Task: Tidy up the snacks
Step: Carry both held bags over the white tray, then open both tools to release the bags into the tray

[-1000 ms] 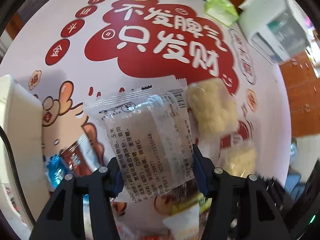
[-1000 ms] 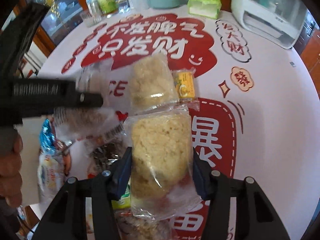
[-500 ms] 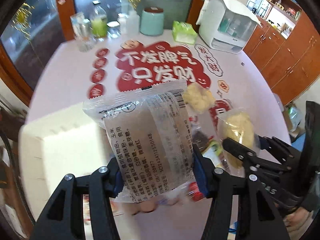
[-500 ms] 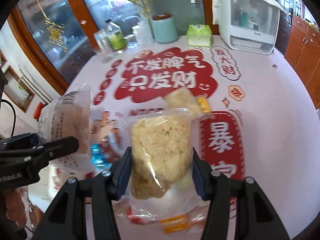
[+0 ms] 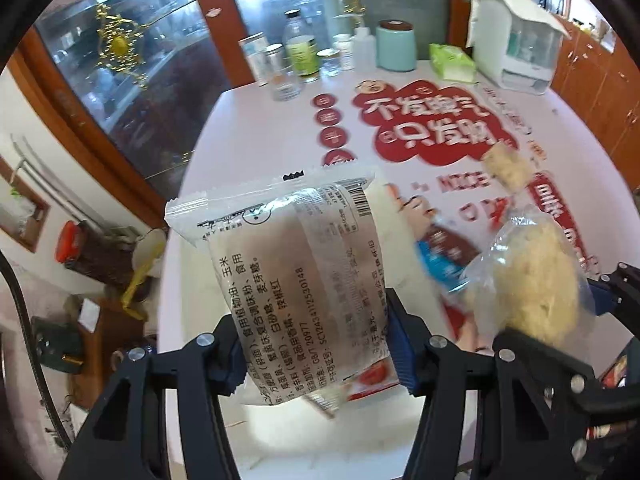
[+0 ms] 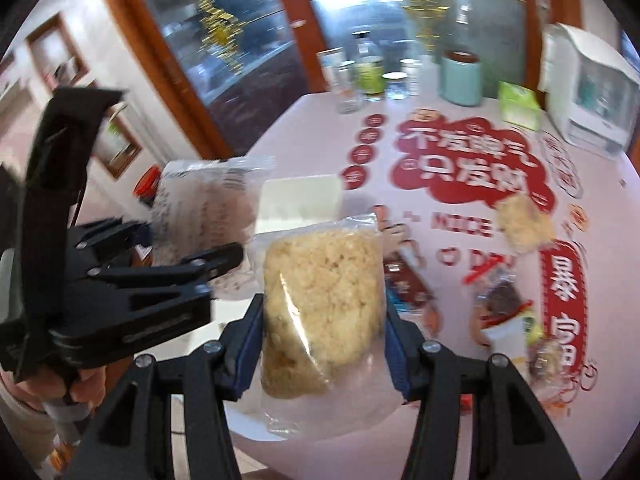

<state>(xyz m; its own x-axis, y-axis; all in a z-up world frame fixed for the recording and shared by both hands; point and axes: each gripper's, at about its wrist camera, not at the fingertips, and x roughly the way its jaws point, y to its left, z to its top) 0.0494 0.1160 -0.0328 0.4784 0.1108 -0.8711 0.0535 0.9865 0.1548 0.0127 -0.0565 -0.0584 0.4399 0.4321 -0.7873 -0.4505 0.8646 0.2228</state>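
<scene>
**Q:** What does each of my 2 grippers hold here, and why so high?

**A:** My left gripper (image 5: 316,344) is clamped on a printed snack packet (image 5: 288,280), its blue pads pressing both long edges, with the ingredient text facing the camera. My right gripper (image 6: 324,336) is clamped the same way on a clear bag of puffed rice cake (image 6: 320,312). I hold both packs upright and clear of the tablecloth (image 6: 304,128), so that, in my judgement, neither drags across the snacks lying below.

**Q:** Where do the 2 packs sit relative to the white box?

**A:** The white box (image 6: 300,196) stands near the left edge of the table. In the right wrist view the rice cake bag hangs in front of the box, and the printed packet is just left of it, near the box's left corner. In the left wrist view the packet covers most of the box. I judge the box to be the collecting place, which would explain why both grippers converge on it.

**Q:** What remains on the cloth?

**A:** To the right of the box: another rice cake bag (image 6: 524,220), a blue-and-brown wrapper (image 6: 404,280), and a cluster of small packets (image 6: 508,312), blurred beyond naming. At the far side stand a teal canister (image 6: 460,78), a green tissue pack (image 6: 518,106) and a white appliance (image 6: 592,100).

**Q:** What risk applies?

**A:** The 2 grippers are close together; releasing over the box in turn seems safer.
</scene>
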